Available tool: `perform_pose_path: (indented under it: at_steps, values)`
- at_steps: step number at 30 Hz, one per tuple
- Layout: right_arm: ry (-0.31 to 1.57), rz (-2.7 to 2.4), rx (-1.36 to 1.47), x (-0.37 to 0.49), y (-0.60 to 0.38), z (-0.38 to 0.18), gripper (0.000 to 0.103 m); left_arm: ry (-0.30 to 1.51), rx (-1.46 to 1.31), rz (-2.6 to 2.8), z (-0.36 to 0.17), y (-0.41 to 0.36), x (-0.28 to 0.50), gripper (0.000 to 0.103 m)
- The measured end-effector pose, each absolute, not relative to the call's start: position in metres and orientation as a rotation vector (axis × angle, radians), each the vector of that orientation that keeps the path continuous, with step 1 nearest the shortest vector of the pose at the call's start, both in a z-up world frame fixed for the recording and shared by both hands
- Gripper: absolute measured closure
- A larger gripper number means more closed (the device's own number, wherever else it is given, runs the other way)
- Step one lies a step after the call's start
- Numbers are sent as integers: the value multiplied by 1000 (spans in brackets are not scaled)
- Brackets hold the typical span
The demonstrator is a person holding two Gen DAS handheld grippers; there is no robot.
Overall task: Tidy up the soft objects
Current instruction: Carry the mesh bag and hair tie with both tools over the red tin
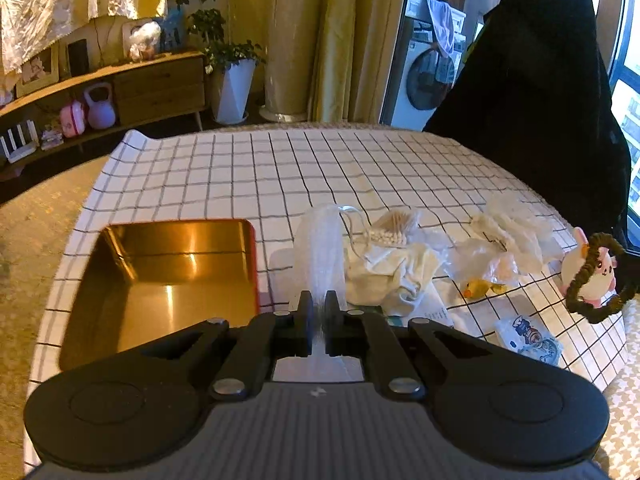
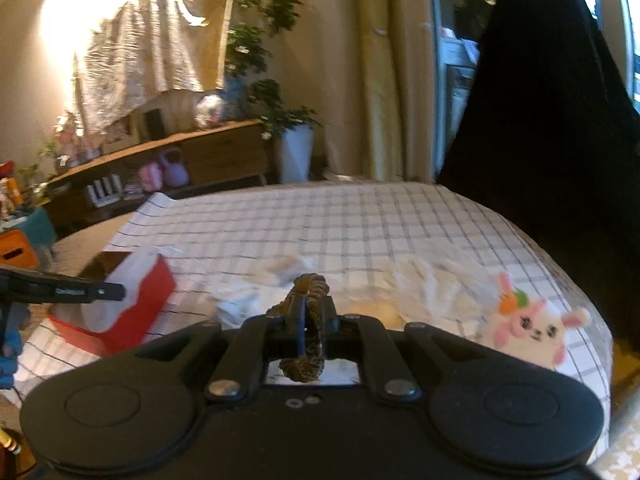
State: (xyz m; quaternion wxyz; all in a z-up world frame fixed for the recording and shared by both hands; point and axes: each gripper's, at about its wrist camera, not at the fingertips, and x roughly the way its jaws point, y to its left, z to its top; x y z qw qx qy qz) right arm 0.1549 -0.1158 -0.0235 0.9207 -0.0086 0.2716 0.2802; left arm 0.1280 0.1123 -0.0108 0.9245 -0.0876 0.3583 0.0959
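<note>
My left gripper point(image 1: 319, 300) is shut on a white mesh pouch point(image 1: 320, 248) and holds it up just right of the gold tray point(image 1: 120, 280). My right gripper point(image 2: 315, 300) is shut on a dark braided hair tie point(image 2: 306, 286); the hair tie also shows at the right edge of the left wrist view point(image 1: 596, 280). A white and pink plush bunny point(image 2: 532, 328) lies at the table's right edge. A cream cloth point(image 1: 388, 272), a bag of cotton swabs point(image 1: 394, 228), clear plastic gloves point(image 1: 512, 232) and a small yellow duck point(image 1: 476, 288) lie in the middle.
The table has a white checked cloth point(image 1: 260, 168). A small printed tissue pack point(image 1: 528, 338) lies near the front right. A black covered chair point(image 1: 540, 80) stands behind the table on the right. The tray looks red-sided in the right wrist view point(image 2: 156, 292).
</note>
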Motion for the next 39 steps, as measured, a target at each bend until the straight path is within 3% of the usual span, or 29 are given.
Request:
perform_pose_path:
  at_steps: [20,39]
  values:
    - [525,832,-70,150,17,12,96,741,-165,282,17,194,86,98]
    - [657,942,-186,158,136,-18,96,940,-127,334,-27,264,102,98]
